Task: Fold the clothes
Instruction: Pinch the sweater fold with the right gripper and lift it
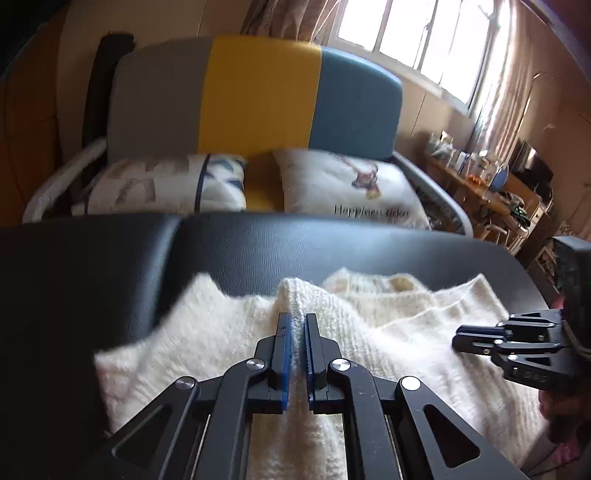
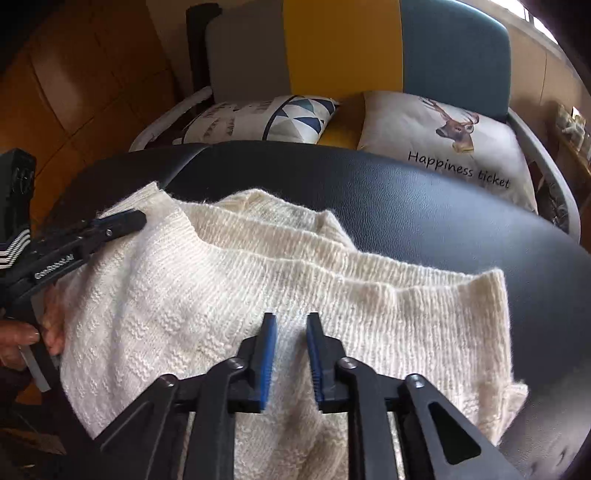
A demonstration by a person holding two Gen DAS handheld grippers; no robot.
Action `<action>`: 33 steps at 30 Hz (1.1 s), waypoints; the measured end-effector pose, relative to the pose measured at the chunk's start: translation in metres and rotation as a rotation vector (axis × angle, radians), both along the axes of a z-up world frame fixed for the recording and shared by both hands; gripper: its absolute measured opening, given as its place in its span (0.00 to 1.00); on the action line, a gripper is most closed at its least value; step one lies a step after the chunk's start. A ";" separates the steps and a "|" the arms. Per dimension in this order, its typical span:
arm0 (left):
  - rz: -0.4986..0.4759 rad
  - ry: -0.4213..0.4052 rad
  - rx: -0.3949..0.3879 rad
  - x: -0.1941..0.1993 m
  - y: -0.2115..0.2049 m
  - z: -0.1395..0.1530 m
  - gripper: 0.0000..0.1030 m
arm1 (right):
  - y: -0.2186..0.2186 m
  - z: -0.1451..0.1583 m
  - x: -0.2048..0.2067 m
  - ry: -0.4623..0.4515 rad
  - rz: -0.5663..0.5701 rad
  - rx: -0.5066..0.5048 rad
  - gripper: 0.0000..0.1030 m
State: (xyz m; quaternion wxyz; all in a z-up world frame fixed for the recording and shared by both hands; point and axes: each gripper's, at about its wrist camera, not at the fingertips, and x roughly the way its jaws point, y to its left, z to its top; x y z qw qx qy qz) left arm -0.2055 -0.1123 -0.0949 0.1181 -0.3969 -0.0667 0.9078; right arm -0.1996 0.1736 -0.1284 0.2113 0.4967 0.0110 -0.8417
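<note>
Where the black leatherette table top [image 2: 424, 206] takes up the near ground, one cream knitted sweater [image 2: 229, 295] lies spread on it, its long axis running across the view from left to right, its ribbed edge turned toward the far side of the table and the sofa beyond. Left gripper [image 1: 297, 325]: blue-padded jaws pressed nearly together, pinching a raised ridge of the knit that stands up between them, at the sweater's left part. Right gripper [image 2: 291, 325]: jaws narrowly parted with the knit between the blue pads; the fabric fills the gap and the pads appear to bear on it, just short of the ribbed edge at the sweater's right part. Both grippers point downward and away, toward the far table edge. A hand [image 2: 33, 339] shows at the left margin of the right wrist view, behind the left gripper. Beyond the table: a sofa with a grey, yellow and blue backrest [image 1: 258, 96], a geometric-print cushion [image 2: 266, 118], a deer-print cushion [image 2: 443, 136] lettered "Happiness ticket". A bright window [image 1: 417, 33] and a cluttered wooden desk [image 1: 480, 181] stand at the right in the left wrist view.
</note>
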 end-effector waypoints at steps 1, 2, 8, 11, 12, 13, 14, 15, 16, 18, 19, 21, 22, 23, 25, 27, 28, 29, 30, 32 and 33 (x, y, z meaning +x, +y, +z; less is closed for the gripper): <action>0.005 -0.022 0.008 -0.003 -0.001 -0.008 0.06 | 0.001 -0.001 -0.001 -0.005 -0.004 -0.002 0.22; 0.009 -0.045 0.016 -0.006 -0.002 -0.016 0.06 | 0.000 -0.003 -0.003 -0.010 -0.008 0.008 0.25; 0.005 -0.089 0.040 -0.008 0.000 -0.030 0.07 | -0.026 -0.017 -0.001 0.070 0.031 0.154 0.24; -0.005 -0.102 0.029 -0.006 0.004 -0.033 0.07 | -0.040 -0.015 0.004 0.135 0.078 0.264 0.05; -0.014 -0.103 0.020 -0.002 0.006 -0.033 0.07 | -0.041 -0.011 0.005 0.159 0.082 0.299 0.04; -0.024 -0.103 0.010 0.002 0.008 -0.032 0.07 | -0.036 -0.009 0.004 0.167 0.067 0.311 0.04; -0.027 -0.102 0.014 0.008 0.008 -0.033 0.07 | -0.029 -0.008 0.000 0.162 0.045 0.312 0.04; -0.030 -0.101 0.018 0.014 0.007 -0.033 0.07 | -0.022 -0.010 -0.003 0.148 0.020 0.299 0.04; -0.033 -0.099 0.023 0.021 0.006 -0.034 0.07 | -0.018 -0.012 -0.004 0.141 0.005 0.283 0.04; -0.023 -0.091 0.034 0.026 0.006 -0.030 0.07 | -0.017 -0.012 -0.001 0.156 -0.004 0.264 0.04; -0.016 -0.082 0.039 0.027 0.006 -0.025 0.07 | -0.020 -0.008 0.001 0.175 -0.003 0.257 0.04; -0.002 -0.064 0.050 0.028 0.005 -0.015 0.07 | -0.026 0.003 0.003 0.213 -0.001 0.231 0.04; 0.005 -0.055 0.056 0.029 0.005 -0.010 0.07 | -0.029 0.006 0.000 0.222 -0.005 0.221 0.04; 0.006 -0.033 0.029 0.025 0.007 -0.006 0.07 | -0.031 0.008 -0.004 0.225 -0.016 0.210 0.04; 0.019 -0.040 0.000 0.011 0.007 -0.008 0.07 | -0.032 0.000 -0.014 0.194 -0.047 0.191 0.04; 0.044 -0.108 0.022 -0.003 0.002 -0.024 0.07 | -0.032 -0.018 -0.019 0.143 -0.064 0.178 0.05; 0.054 -0.144 0.043 -0.007 -0.002 -0.034 0.08 | -0.029 -0.022 -0.017 0.153 -0.080 0.151 0.05; 0.062 -0.129 0.066 -0.005 -0.004 -0.034 0.09 | -0.026 -0.023 -0.017 0.156 -0.098 0.123 0.05; 0.057 -0.122 0.074 -0.003 -0.004 -0.032 0.09 | -0.023 -0.024 -0.017 0.145 -0.112 0.102 0.05; 0.052 -0.107 0.116 0.002 -0.008 -0.028 0.10 | -0.022 -0.025 -0.018 0.135 -0.120 0.089 0.05; 0.056 -0.098 0.143 0.004 -0.012 -0.025 0.11 | -0.022 -0.025 -0.017 0.129 -0.118 0.091 0.05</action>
